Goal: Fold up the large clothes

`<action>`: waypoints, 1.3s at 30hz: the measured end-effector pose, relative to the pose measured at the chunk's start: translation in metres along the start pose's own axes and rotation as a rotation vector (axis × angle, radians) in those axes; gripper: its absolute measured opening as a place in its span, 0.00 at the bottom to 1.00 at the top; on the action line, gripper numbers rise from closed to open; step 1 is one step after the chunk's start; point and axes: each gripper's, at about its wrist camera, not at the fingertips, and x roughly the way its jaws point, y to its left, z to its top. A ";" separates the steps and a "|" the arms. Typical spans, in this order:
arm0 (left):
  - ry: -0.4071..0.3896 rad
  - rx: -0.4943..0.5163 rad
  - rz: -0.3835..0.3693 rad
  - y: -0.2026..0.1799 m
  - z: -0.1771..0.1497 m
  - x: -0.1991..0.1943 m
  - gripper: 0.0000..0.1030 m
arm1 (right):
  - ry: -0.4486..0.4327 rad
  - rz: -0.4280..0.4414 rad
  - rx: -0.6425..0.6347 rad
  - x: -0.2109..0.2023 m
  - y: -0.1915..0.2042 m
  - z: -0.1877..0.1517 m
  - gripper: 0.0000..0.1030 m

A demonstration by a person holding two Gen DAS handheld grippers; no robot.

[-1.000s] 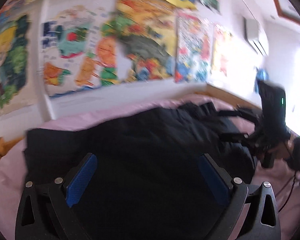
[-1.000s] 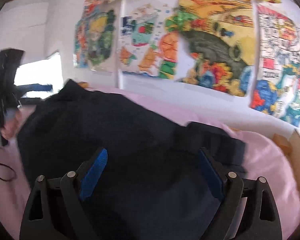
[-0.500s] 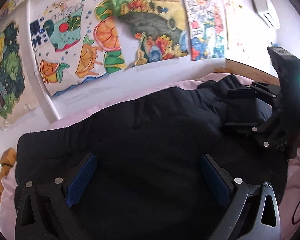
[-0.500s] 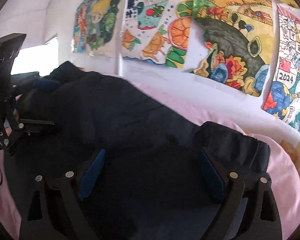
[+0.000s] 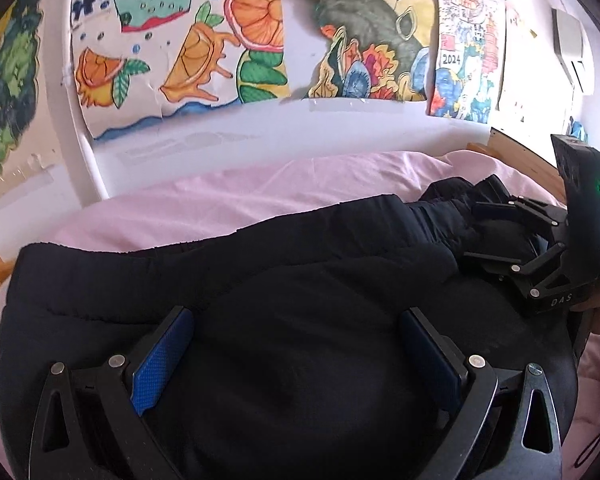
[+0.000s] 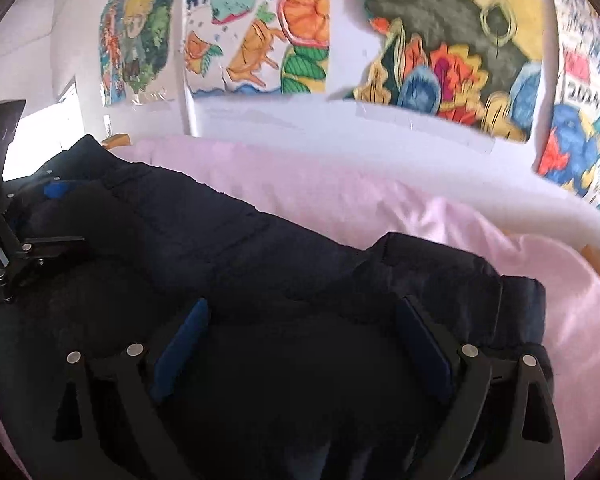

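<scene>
A large dark navy padded garment (image 5: pixel 284 280) lies spread across a pink bed sheet (image 5: pixel 228 196); it also shows in the right wrist view (image 6: pixel 220 248). My left gripper (image 5: pixel 296 324) is open, its blue pads wide apart just above the garment's middle. My right gripper (image 6: pixel 300 316) is open too, low over the garment near its thick right end (image 6: pixel 460 280). In the left wrist view the right gripper (image 5: pixel 500 236) rests over the garment's right end. In the right wrist view the left gripper (image 6: pixel 60 216) is at the garment's left end.
A white wall (image 5: pixel 260 132) with colourful drawings (image 5: pixel 180 40) runs along the far side of the bed. A wooden bed frame edge (image 5: pixel 516 152) shows at the right, and an air conditioner (image 5: pixel 572 52) hangs high on the right wall.
Both grippers have moved forward and down toward the garment. The garment now lies flatter, with more pink sheet showing behind it. Both sets of jaws stayed wide open.
</scene>
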 end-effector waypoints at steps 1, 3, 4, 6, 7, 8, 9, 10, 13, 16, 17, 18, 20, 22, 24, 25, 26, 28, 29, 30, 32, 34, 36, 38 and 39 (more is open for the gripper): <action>-0.001 -0.003 -0.002 0.001 0.000 0.002 1.00 | 0.002 0.007 0.006 0.003 -0.001 -0.001 0.90; -0.003 -0.007 -0.008 0.002 -0.002 0.005 1.00 | 0.006 0.022 0.017 0.007 -0.003 -0.003 0.91; -0.002 -0.008 -0.009 0.002 -0.002 0.006 1.00 | 0.006 0.027 0.022 0.009 -0.003 -0.004 0.92; -0.002 -0.010 -0.013 0.003 -0.002 0.007 1.00 | 0.005 0.034 0.028 0.010 -0.004 -0.006 0.92; -0.001 -0.011 -0.014 0.003 -0.002 0.008 1.00 | 0.006 0.037 0.031 0.011 -0.004 -0.006 0.93; 0.000 -0.011 -0.014 0.003 -0.001 0.008 1.00 | 0.007 0.040 0.033 0.012 -0.005 -0.007 0.93; 0.000 -0.012 -0.014 0.003 -0.001 0.009 1.00 | 0.008 0.041 0.036 0.012 -0.006 -0.007 0.93; 0.001 -0.013 -0.015 0.004 0.000 0.009 1.00 | 0.011 0.042 0.037 0.013 -0.006 -0.007 0.93; 0.006 -0.016 -0.019 0.005 0.001 0.011 1.00 | 0.018 0.043 0.039 0.015 -0.006 -0.007 0.93; 0.007 -0.017 -0.018 0.005 0.001 0.011 1.00 | 0.022 0.040 0.037 0.014 -0.005 -0.007 0.93; 0.007 -0.016 -0.017 0.004 0.001 0.011 1.00 | 0.022 0.041 0.037 0.014 -0.005 -0.007 0.93; 0.007 -0.016 -0.017 0.005 0.001 0.011 1.00 | 0.022 0.042 0.037 0.014 -0.006 -0.007 0.94; 0.006 -0.016 -0.017 0.005 0.000 0.012 1.00 | 0.023 0.040 0.035 0.014 -0.006 -0.007 0.94; 0.006 -0.016 -0.016 0.005 0.000 0.012 1.00 | 0.023 0.040 0.034 0.014 -0.005 -0.007 0.94; 0.005 -0.016 -0.016 0.004 0.000 0.012 1.00 | 0.023 0.040 0.035 0.014 -0.005 -0.007 0.94; 0.005 -0.015 -0.015 0.004 0.000 0.012 1.00 | 0.023 0.039 0.034 0.014 -0.005 -0.007 0.94; 0.004 -0.015 -0.015 0.004 0.000 0.012 1.00 | 0.024 0.040 0.034 0.014 -0.005 -0.008 0.94; 0.004 -0.014 -0.014 0.004 0.000 0.012 1.00 | 0.023 0.040 0.034 0.014 -0.006 -0.008 0.94; 0.003 -0.014 -0.014 0.004 0.000 0.012 1.00 | 0.023 0.040 0.033 0.014 -0.005 -0.008 0.94; 0.003 -0.013 -0.014 0.004 0.000 0.013 1.00 | 0.023 0.040 0.033 0.014 -0.006 -0.008 0.94; 0.002 -0.014 -0.014 0.004 0.000 0.013 1.00 | 0.023 0.041 0.033 0.014 -0.005 -0.008 0.94; 0.002 -0.013 -0.013 0.004 -0.001 0.013 1.00 | 0.023 0.041 0.032 0.014 -0.006 -0.008 0.94; 0.001 -0.012 -0.012 0.004 -0.001 0.013 1.00 | 0.023 0.041 0.032 0.014 -0.006 -0.008 0.94; 0.001 -0.011 -0.012 0.004 -0.001 0.013 1.00 | 0.023 0.041 0.031 0.014 -0.006 -0.008 0.94; 0.000 -0.012 -0.012 0.004 -0.001 0.013 1.00 | 0.023 0.041 0.031 0.014 -0.006 -0.008 0.94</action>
